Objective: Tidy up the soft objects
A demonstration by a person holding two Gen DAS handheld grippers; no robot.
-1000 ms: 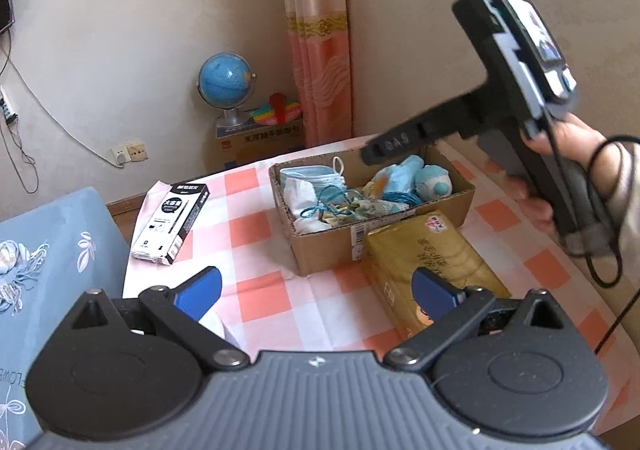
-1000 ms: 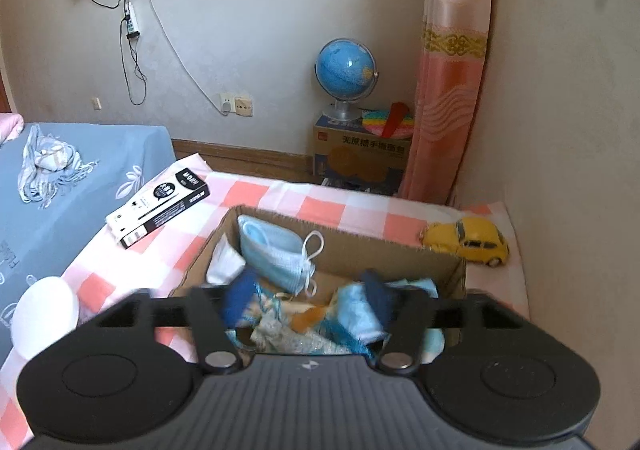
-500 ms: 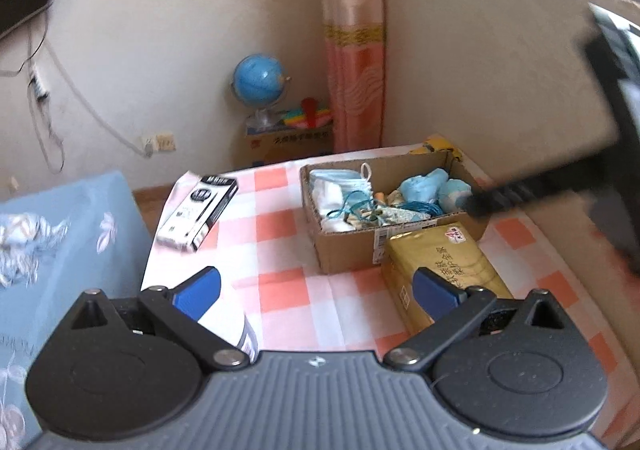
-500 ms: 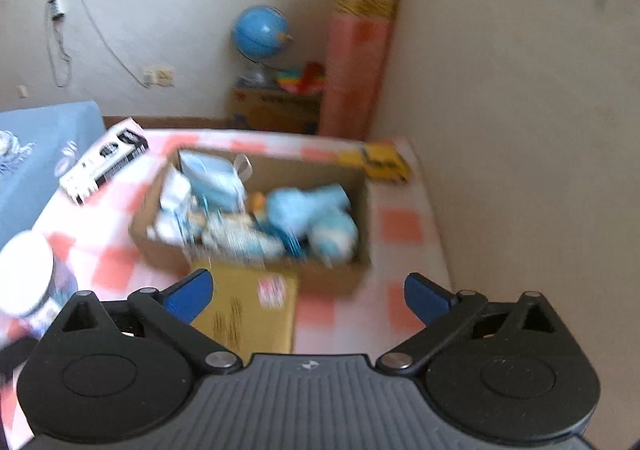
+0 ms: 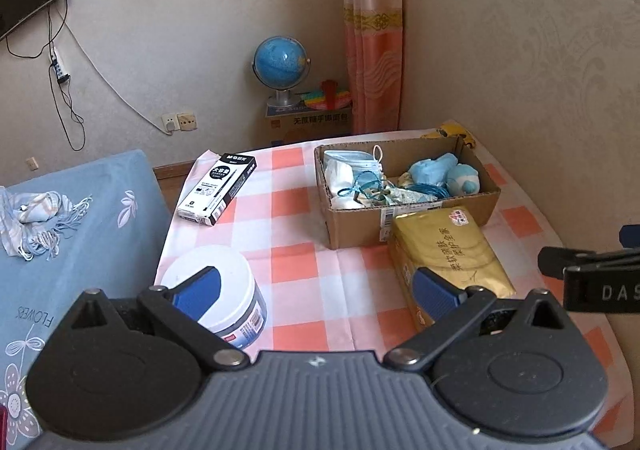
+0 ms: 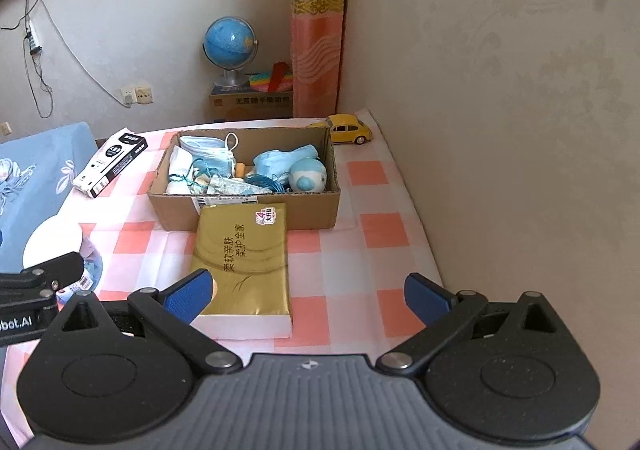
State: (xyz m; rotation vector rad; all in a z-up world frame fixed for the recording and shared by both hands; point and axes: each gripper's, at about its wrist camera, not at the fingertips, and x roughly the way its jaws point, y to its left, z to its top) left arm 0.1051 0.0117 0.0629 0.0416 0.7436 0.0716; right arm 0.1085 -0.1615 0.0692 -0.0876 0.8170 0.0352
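both tools, left tool (image 5: 316, 286) and right tool (image 6: 306, 290), gape wide and empty; gold tissue pack (image 6: 244, 258) touching the cardboard box (image 6: 256, 210) front could slip, being glossy.

Ahead of both tongs a cardboard box (image 6: 244, 186) sits on the table (image 6: 376, 226). In it, 1 face mask (image 6: 208, 152) lies at the far left, a plush toy (image 6: 308, 176) at the right, a coil of cord (image 6: 264, 184) between them. A tissue pack (image 6: 242, 262) lies before the box, touching its near wall, just ahead of the right tongs' left finger. Behind the box's right corner stands a toy car (image 6: 350, 128). Left of the box lies a pen box (image 5: 218, 188); nearer, under the left tongs' left finger, stands a tub (image 5: 216, 290). Beyond the table, a globe (image 5: 282, 68) stands on a carton (image 5: 308, 122).
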